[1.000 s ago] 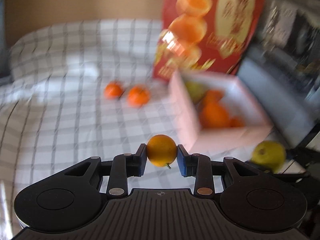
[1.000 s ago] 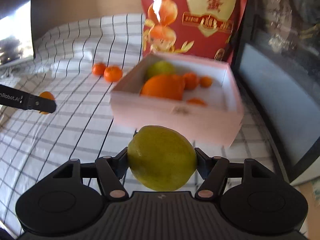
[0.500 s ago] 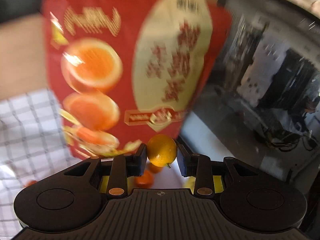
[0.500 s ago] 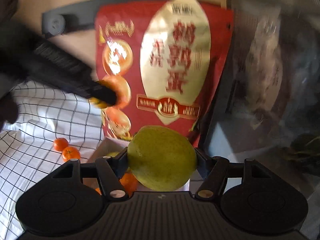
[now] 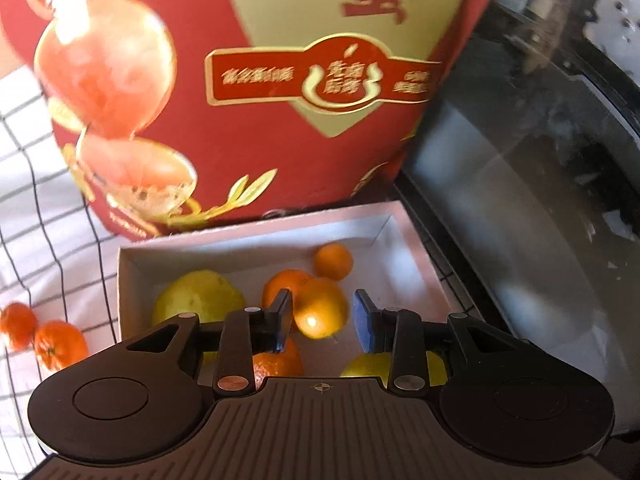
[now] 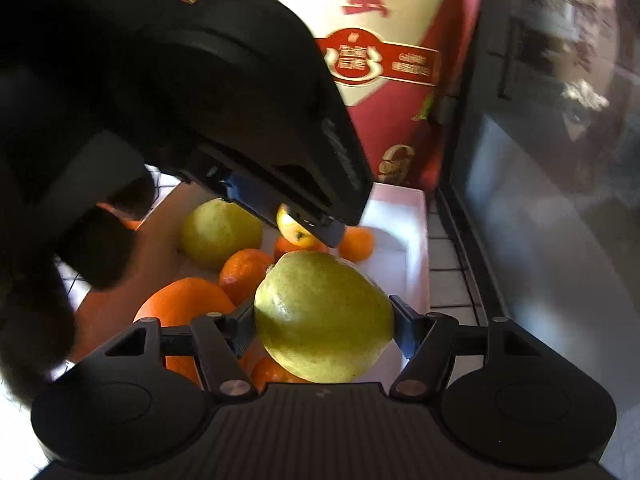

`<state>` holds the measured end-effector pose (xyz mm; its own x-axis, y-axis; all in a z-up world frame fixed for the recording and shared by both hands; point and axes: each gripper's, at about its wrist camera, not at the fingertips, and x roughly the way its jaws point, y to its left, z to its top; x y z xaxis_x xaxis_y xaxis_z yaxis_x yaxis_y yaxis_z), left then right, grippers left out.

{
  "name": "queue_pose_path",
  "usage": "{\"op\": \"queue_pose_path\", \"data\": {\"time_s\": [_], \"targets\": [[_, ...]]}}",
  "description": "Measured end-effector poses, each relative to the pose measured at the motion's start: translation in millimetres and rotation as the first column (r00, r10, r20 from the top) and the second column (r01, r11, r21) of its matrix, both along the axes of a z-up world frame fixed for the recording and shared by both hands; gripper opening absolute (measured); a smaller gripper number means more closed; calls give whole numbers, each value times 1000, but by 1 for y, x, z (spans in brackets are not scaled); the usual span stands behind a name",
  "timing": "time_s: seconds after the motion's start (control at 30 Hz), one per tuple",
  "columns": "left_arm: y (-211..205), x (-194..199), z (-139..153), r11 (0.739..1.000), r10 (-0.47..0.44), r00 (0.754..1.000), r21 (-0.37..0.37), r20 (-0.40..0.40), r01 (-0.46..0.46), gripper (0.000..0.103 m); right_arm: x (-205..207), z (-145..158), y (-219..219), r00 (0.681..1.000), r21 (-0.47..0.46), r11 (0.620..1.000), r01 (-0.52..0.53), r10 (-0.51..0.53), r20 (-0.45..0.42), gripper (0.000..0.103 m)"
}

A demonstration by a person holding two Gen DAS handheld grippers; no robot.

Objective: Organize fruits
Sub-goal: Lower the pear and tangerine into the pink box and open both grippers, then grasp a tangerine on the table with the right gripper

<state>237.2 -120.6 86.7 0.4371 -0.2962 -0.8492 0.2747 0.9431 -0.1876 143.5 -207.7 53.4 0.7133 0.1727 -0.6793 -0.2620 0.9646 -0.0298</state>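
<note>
1. Two little oranges (image 5: 42, 334) sit on the checked cloth (image 5: 36, 216), just to the left of the white box (image 5: 256, 236) and outside it.
2. The white box is our landmark. A big red bag (image 5: 280, 80) with gold writing stands right behind it.
3. Inside the box, at the left, lies a yellow-green pear (image 5: 198, 300). More small oranges (image 5: 333, 261) lie near the middle and back.
4. The left gripper (image 5: 322, 314) hangs over the middle of the box. Its two fingers are spread wider than the small yellow-orange fruit (image 5: 320, 307) between them. The fruit sits against the left finger, with a gap at the right finger. I cannot tell if it is being held.
5. The right gripper (image 6: 322, 326) is over the front of the box. Its fingers are squeezed tight on a big green pear (image 6: 324, 316), one on each side.
6. Right of the box stands a dark shiny glass panel (image 5: 520, 180).
</note>
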Motion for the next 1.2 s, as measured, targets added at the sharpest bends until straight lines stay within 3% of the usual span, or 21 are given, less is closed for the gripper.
{"op": "queue_pose_path", "data": {"time_s": [0.13,0.2,0.3,0.4,0.63,0.83,0.97,1.2], "targets": [[16,-7,6,999,50,999,-21,15,-50,38,-1,-1,6,1000,-43,999,-11,12,14,67],[26,-16,14,996,62,997,-72,48,-59,38,0,0,7,1000,-43,999,-8,9,11,67],[46,-37,27,982,103,985,-173,137,-79,38,-1,5,8,1000,-30,999,-11,12,27,68],[65,-55,36,971,170,962,-205,214,-126,38,-7,11,9,998,0,1000,7,-7,58,68],[124,-81,39,897,383,903,-312,196,-313,38,-24,27,25,990,48,999,24,-30,136,71],[185,-124,13,852,487,863,-289,133,-436,38,-38,46,51,979,-12,1000,-8,10,203,71],[222,-150,-7,850,509,856,-210,89,-483,38,-39,51,74,976,-79,995,-59,74,203,71],[268,-186,-12,839,536,833,-198,137,-507,38,-42,53,127,963,-153,968,-197,220,155,71]]}}
